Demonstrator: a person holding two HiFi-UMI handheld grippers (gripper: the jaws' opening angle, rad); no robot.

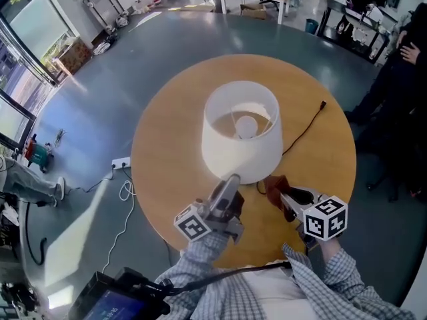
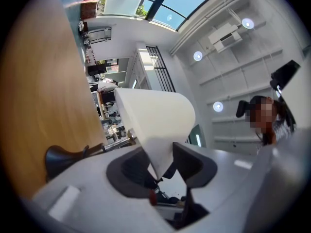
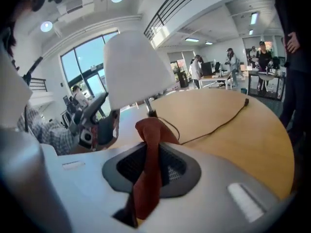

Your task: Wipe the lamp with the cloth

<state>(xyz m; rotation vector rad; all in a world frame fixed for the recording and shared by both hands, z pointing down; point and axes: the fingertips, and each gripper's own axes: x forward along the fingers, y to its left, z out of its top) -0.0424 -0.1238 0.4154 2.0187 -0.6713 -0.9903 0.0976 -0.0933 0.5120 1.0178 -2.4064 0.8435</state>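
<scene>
A white lamp point(image 1: 241, 132) stands in the middle of the round wooden table point(image 1: 167, 132). My left gripper point(image 1: 230, 184) reaches up to the shade's near lower edge. In the left gripper view the shade's rim point(image 2: 155, 125) sits between the jaws, and my left gripper point(image 2: 160, 168) is shut on it. My right gripper point(image 1: 283, 197) is just right of the lamp's foot, shut on a reddish-brown cloth point(image 1: 275, 185). In the right gripper view the cloth point(image 3: 148, 164) hangs folded from my right gripper point(image 3: 150, 168), with the lamp point(image 3: 133, 72) beyond it.
The lamp's black cord point(image 1: 303, 129) runs over the table to the right, its plug near the edge. A white power strip point(image 1: 121, 163) lies on the floor at the left. People point(image 1: 400, 79) stand close to the table's right side.
</scene>
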